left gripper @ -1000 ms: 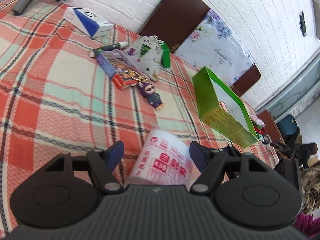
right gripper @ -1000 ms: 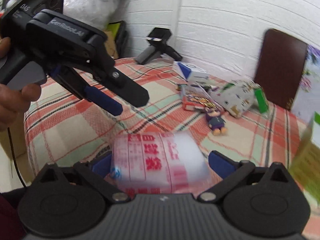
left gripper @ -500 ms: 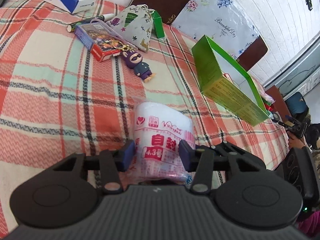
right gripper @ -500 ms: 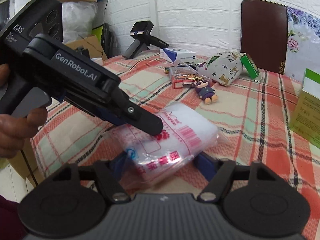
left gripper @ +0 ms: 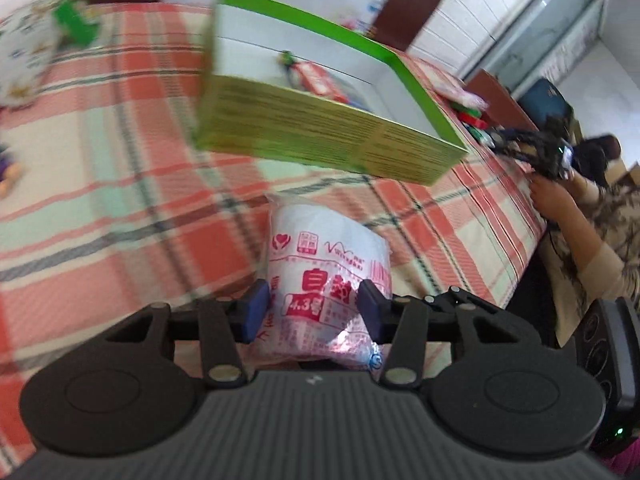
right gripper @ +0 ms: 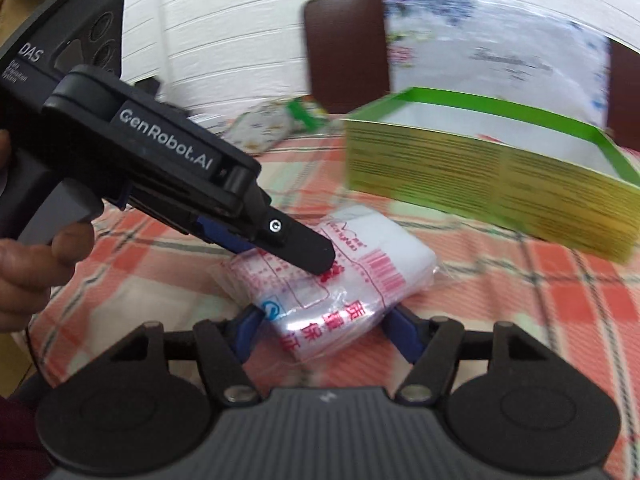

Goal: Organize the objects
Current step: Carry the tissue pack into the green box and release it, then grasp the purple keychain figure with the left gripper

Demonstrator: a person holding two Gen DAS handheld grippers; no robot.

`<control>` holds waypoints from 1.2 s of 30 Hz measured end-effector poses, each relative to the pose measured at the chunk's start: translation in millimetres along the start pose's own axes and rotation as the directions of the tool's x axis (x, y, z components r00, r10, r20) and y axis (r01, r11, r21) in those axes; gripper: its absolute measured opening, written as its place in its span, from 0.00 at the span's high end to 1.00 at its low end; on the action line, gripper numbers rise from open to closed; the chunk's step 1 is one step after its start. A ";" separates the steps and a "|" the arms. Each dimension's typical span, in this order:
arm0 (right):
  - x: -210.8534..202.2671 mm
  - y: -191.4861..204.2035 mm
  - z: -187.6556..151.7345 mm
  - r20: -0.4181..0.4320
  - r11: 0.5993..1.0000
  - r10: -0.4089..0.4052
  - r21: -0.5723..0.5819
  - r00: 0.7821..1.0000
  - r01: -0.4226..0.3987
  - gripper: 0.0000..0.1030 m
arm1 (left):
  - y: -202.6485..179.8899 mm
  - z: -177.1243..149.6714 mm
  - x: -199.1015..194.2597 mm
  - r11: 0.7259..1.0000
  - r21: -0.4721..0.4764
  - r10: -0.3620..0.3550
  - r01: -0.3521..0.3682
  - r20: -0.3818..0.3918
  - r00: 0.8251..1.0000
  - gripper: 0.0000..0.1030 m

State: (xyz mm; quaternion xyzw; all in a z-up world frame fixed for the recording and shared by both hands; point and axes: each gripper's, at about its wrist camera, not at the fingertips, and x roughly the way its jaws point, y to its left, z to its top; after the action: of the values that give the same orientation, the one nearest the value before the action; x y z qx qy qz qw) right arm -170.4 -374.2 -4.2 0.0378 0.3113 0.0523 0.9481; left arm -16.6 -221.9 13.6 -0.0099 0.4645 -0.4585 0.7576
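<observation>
A clear pack of white bags with red print (left gripper: 328, 256) hangs just above the plaid tablecloth (left gripper: 120, 184), held from two sides. My left gripper (left gripper: 312, 312) is shut on its near end, blue pads pressed into the wrap. In the right wrist view the same pack (right gripper: 372, 276) sits between the blue pads of my right gripper (right gripper: 328, 332), whose jaws are closing on it. The left gripper (right gripper: 316, 258) comes in from the left over the pack's top. An open green box (left gripper: 320, 136), also (right gripper: 480, 176), stands close behind the pack.
Small items lie inside the box, one a red packet (left gripper: 316, 80). A patterned pouch (left gripper: 24, 52) lies at the far left. At the table's right edge another person's hand (left gripper: 560, 200) holds a black device (left gripper: 536, 148). A brown chair back (right gripper: 344, 52) stands by the wall.
Both grippers closed on the pack of bags and carried it across the table towards the green box, which now fills much more of both views. The toys and pouch have slid off to the left.
</observation>
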 end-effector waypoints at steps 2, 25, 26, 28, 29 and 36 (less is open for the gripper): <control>-12.7 -13.5 -4.4 0.051 0.999 -0.017 0.041 0.999 0.015 0.38 | -14.8 7.7 3.6 1.000 0.017 -0.020 0.020 0.004 1.000 0.51; 19.1 -105.6 59.7 0.300 0.928 -0.354 0.229 0.886 0.294 0.22 | -52.5 119.5 65.0 0.977 0.095 0.176 -0.190 0.135 0.975 0.48; 15.8 -97.8 55.2 0.312 0.926 -0.367 0.213 0.876 0.312 0.21 | -50.8 114.5 62.0 0.975 0.095 0.186 -0.200 0.136 0.973 0.48; 11.2 -84.5 51.1 0.324 0.921 -0.385 0.200 0.864 0.335 0.21 | -48.8 104.1 53.1 0.972 0.094 0.202 -0.216 0.140 0.969 0.48; 7.1 -77.9 49.0 0.333 0.921 -0.384 0.204 0.861 0.332 0.20 | -48.5 101.2 46.0 0.969 0.093 0.210 -0.227 0.164 0.964 0.48; 8.6 -59.6 37.6 0.230 0.938 -0.286 0.268 0.930 0.222 0.18 | -42.6 75.4 5.6 0.928 0.109 0.319 -0.355 0.254 0.913 0.47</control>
State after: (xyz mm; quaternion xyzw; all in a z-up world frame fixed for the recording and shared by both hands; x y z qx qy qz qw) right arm -136.7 -433.7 14.7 0.1166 0.1878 -0.1145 0.9685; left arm 8.8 -281.5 71.4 0.0751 0.3310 -0.3505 0.8729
